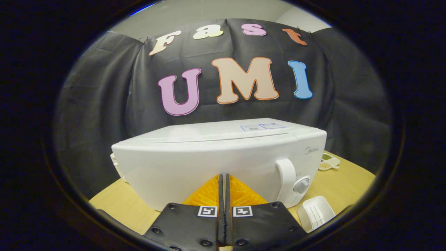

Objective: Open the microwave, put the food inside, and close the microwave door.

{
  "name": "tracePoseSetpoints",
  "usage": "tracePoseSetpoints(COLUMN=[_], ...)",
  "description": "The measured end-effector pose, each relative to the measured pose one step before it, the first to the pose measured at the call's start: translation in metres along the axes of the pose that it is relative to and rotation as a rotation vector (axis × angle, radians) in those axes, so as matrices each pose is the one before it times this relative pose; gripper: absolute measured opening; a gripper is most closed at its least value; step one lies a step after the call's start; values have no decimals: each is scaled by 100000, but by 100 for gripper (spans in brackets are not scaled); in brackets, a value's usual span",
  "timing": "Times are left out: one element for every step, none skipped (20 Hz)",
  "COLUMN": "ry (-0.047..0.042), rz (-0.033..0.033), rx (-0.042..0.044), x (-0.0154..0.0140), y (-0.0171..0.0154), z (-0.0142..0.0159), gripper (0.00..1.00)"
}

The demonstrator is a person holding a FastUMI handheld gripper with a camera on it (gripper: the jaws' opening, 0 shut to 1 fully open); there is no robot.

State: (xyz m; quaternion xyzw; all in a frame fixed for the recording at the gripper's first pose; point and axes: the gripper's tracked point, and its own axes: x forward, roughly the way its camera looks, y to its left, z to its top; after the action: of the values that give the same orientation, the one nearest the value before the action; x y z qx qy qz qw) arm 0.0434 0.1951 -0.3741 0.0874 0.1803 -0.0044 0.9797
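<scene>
I am holding my gripper (223, 179) with its fingers pressed together on nothing, pointing at the closed white microwave (216, 164) just ahead. To open it cleanly, I am judging I should part them and hook the handle (286, 174) at right. The food dish (316, 212) is waiting nearby, right.

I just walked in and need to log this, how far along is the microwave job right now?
Either nothing has begun or it is all finished; one frame cannot say which. The microwave door is closed, its handle untouched. In hand: the gripper is shut on nothing, fingers close to the door, left of the handle. A white tray sits on the table beside the microwave; its contents are unclear. If unstarted, opening, loading and closing all remain.
</scene>
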Motion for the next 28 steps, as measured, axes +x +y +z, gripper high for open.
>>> tracePoseSetpoints(ry=[-790,-668,-575,-874,-1001,-1362,-1480,-1703,-1761,-2221,-2800,-2350,-2081,-2864,-1383,1153,58,-1164,-865,-715,-373,-278,-565,-549,-1364,-1471,-964,-390], rz=[-308,49,522,645,800,657,788,976,504,-8,-156,834,752,1598,1067,-428,-432,178,90,446,323,700,922,-30,123,218,338,1272], rx=[-808,-802,-551,-339,-543,-696,-688,-492,-387,-1075,-856,-420,-180,844,654,-1566,-1774,-950,-476,73,-122,-407,-240,-575,-139,-612,-714,175], x=[-373,-446,-406,-458,-367,-349,-373,-418,-311,-283,-185,-159,-58,-132,96,182,15,6,-16,0,-44,37,239,-438,-210,180,-103,-174], y=[-353,-221,-310,-190,-226,-210,-267,-312,-454,-628,-621,-279,-315,-127,-121,-698,-736,-308,-354,-178,-320,-160,-147,-275,-81,-224,-205,371], z=[607,610,709,808,949,1132,1368,1612,1698,1904,2117,2169,2036,2101,1867,802,1134,1505,1348,1064,982,768,815,591,730,521,392,153], gripper=[2,2,2,2,2,2,2,2,2,2,2,2,2,2,2,2,2,2,2,2,2,2,2,2,2,2,2,2])
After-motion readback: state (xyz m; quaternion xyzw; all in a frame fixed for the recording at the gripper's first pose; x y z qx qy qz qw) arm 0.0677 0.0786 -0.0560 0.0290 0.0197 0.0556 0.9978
